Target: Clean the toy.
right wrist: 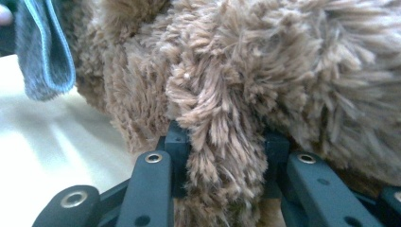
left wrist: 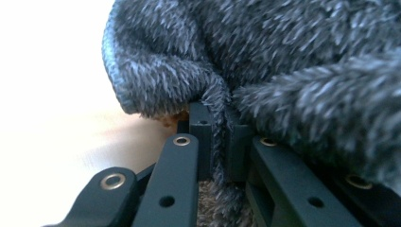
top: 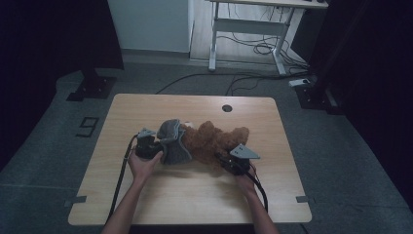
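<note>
A brown plush teddy bear [top: 214, 139] lies in the middle of the wooden table [top: 195, 195], its left part covered by a grey fuzzy garment [top: 173, 146]. My left gripper [top: 155, 146] is at the garment's left edge. In the left gripper view, the left gripper [left wrist: 218, 137] is shut on a fold of the grey garment [left wrist: 283, 71]. My right gripper [top: 225, 161] is at the bear's near right side. In the right gripper view, the right gripper [right wrist: 224, 142] pinches a tuft of the bear's brown fur [right wrist: 283, 71], and the grey garment [right wrist: 45, 52] hangs at the upper left.
A round cable hole [top: 227, 107] sits near the table's far edge. Beyond the table stand a white desk frame [top: 253, 29], loose floor cables [top: 253, 78] and black stand bases [top: 92, 87]. Bare tabletop lies in front of the bear.
</note>
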`<state>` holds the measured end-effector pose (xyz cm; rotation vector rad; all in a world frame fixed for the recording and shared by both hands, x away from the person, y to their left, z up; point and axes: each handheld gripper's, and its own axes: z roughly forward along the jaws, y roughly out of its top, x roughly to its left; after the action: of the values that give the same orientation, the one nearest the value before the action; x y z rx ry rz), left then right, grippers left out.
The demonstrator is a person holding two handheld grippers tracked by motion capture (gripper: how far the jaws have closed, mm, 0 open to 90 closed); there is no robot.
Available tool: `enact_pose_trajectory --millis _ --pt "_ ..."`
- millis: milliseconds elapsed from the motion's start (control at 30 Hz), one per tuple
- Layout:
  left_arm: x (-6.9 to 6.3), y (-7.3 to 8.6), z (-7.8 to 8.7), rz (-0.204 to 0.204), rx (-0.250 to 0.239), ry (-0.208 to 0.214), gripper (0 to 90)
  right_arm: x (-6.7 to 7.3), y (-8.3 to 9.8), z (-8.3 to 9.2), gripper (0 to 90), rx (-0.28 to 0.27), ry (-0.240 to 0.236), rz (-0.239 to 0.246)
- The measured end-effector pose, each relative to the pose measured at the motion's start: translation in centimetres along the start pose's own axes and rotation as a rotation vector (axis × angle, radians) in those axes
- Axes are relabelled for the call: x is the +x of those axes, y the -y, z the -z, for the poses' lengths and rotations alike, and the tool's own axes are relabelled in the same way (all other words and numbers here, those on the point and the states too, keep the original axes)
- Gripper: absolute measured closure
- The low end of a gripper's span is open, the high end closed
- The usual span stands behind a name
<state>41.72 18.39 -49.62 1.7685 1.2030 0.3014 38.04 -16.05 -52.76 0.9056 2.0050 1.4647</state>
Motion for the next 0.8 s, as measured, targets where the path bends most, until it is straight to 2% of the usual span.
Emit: enact_pose_trajectory --millis 100,200,300,367,467,567,600,667,733,800 --pt "0.4 -0.2 -0.5 -0.002 0.023 -0.003 83.9 -0.5 0.2 -0.8 65.1 0.015 0.027 0.011" --pt "0.4 0.2 -0.1 -0.013 0.045 0.002 83.8 -1.0 0.9 -0.6 64.0 0.041 0.019 -0.001" --pt "0.2 0.0 1.5 -0.011 0.006 0.028 83.5 -1.2 1.5 0.0 62.4 0.079 -0.008 0.003" --pt "-0.4 -1.0 2.8 -0.033 -0.025 0.04 83.2 -1.1 1.7 0.5 62.0 0.091 -0.01 0.022" --pt "-2.0 -3.4 4.2 -0.079 -0.076 0.069 82.8 -1.0 2.0 0.9 61.3 0.104 -0.011 0.032" --pt "-4.2 -5.6 4.3 -0.137 -0.092 0.09 82.1 -0.9 2.1 1.3 60.5 0.115 -0.019 0.042" --pt "-5.4 -6.6 4.0 -0.169 -0.09 0.084 82.0 -0.8 2.1 1.3 60.4 0.118 -0.017 0.049" --pt "-6.9 -7.7 3.3 -0.21 -0.081 0.078 81.9 -0.6 2.0 1.4 60.3 0.121 -0.015 0.063" --pt "-8.4 -8.6 1.7 -0.249 -0.045 0.062 81.8 -0.5 2.0 1.4 60.3 0.12 -0.012 0.061" --pt "-8.9 -8.6 0.0 -0.254 0.004 0.049 81.8 -0.5 2.1 1.5 60.3 0.121 -0.013 0.057"
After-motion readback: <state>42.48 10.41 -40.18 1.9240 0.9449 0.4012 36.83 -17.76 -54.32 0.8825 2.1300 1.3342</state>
